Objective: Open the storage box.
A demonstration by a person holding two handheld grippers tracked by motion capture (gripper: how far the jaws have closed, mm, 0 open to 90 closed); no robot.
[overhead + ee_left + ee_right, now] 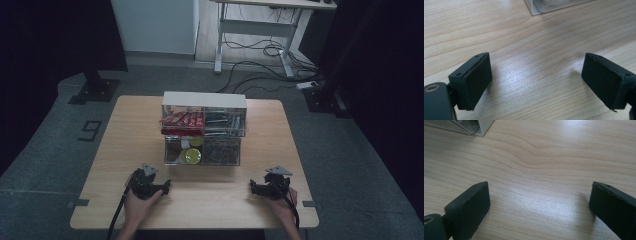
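Your high view looks forward and down on the whole bench (125, 150) from above your side. Each tongs view rides low, close over the wood, facing the clear drawer unit (202, 135), whose corner (536, 10) both share.

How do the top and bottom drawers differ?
The top drawer holds red packs at its left; the bottom drawer holds yellow-green round things there. The bottom drawer is pulled out farther toward the person than the top drawer. Both are clear plastic, in one white cabinet.
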